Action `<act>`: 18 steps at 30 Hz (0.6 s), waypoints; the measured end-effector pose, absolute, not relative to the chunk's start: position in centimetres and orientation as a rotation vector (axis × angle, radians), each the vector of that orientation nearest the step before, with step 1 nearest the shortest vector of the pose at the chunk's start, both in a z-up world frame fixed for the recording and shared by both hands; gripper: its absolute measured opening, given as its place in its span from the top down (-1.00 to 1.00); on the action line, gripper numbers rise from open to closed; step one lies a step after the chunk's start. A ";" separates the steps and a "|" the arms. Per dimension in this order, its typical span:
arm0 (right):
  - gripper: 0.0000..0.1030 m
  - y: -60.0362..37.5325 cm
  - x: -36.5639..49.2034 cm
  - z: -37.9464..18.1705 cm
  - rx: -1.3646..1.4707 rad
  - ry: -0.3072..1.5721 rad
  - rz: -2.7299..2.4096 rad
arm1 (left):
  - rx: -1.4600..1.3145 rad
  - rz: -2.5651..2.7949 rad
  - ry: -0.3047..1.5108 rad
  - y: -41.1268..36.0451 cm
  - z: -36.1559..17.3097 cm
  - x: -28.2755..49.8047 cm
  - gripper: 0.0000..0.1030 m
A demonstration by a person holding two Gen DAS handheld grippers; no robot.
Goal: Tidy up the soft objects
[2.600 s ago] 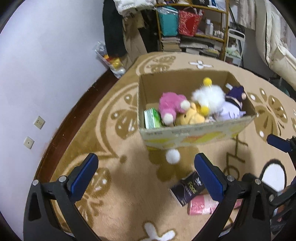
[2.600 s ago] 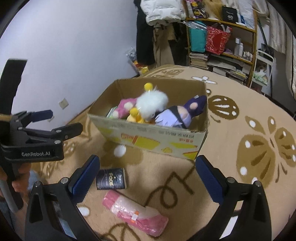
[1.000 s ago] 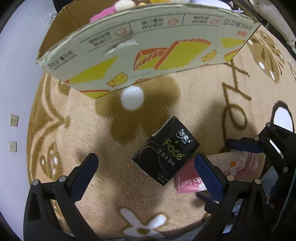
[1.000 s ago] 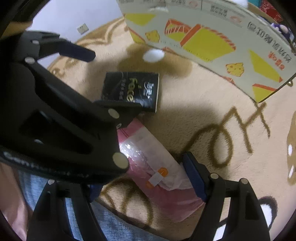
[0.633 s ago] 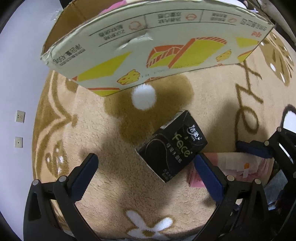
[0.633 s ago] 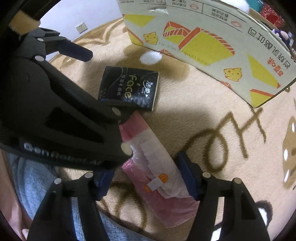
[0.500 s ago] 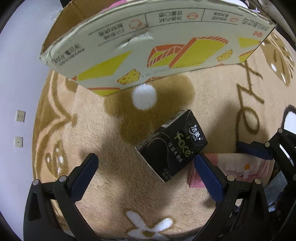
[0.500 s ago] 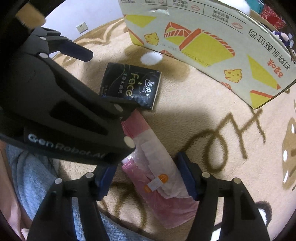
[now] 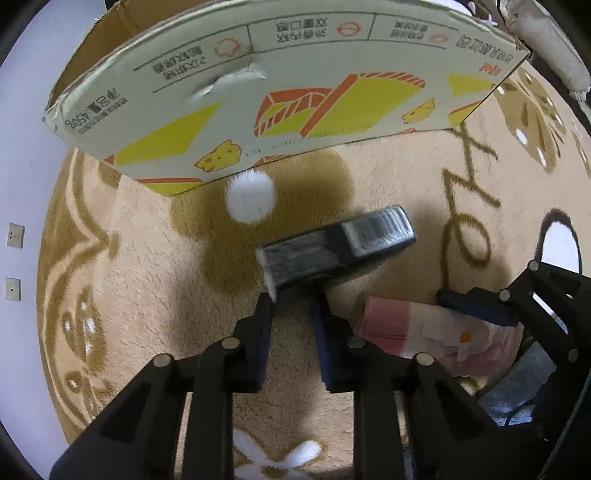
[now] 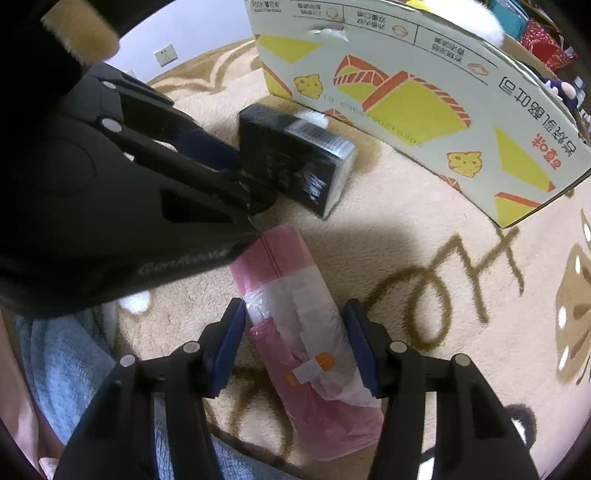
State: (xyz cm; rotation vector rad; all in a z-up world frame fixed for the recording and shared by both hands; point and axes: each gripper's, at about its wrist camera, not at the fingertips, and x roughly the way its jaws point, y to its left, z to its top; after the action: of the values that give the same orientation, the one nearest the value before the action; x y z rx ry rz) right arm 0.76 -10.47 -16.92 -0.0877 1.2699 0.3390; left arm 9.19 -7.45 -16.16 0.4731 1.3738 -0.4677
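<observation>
My left gripper [image 9: 291, 306] is shut on the near end of a black tissue pack [image 9: 336, 247] and holds it tipped on edge over the carpet; the pack also shows in the right wrist view [image 10: 295, 162]. My right gripper [image 10: 295, 325] is closed against both sides of a pink tissue pack [image 10: 299, 321] lying on the carpet; that pack shows in the left wrist view [image 9: 424, 332] too. The cardboard box [image 9: 288, 92] stands just beyond, its printed front wall facing me [image 10: 424, 81].
A beige patterned carpet [image 9: 147, 280] covers the floor. A white pom-pom [image 9: 251, 197] lies by the box's front wall. The white wall with outlets [image 9: 14, 236] is at left. Plush toys [image 10: 484, 18] peek over the box rim.
Both grippers have closed: the left one onto the black pack, which has tipped up on edge, the right one onto the pink pack.
</observation>
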 end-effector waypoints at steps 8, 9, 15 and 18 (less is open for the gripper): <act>-0.04 -11.2 0.4 -16.6 -0.083 1.255 0.337 | 0.448 -0.429 1.339 -5.8 -14.2 9.3 0.94; -0.03 -11.3 0.4 -16.4 -0.081 1.249 0.334 | 0.437 -0.428 1.338 -5.3 -13.9 9.4 0.97; 0.01 -12.2 0.4 -16.0 -0.062 1.233 0.290 | 0.394 -0.435 1.321 -4.0 -12.5 10.2 1.00; 0.01 -12.9 0.4 -15.7 -0.047 1.227 0.263 | 0.387 -0.444 1.316 -3.4 -11.7 10.4 1.00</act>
State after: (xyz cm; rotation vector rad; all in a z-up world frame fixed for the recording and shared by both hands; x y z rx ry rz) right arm 0.44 -12.86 -15.71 -0.0470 1.2273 0.2625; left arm 10.42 -3.36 -11.73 0.3868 1.3158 -0.4440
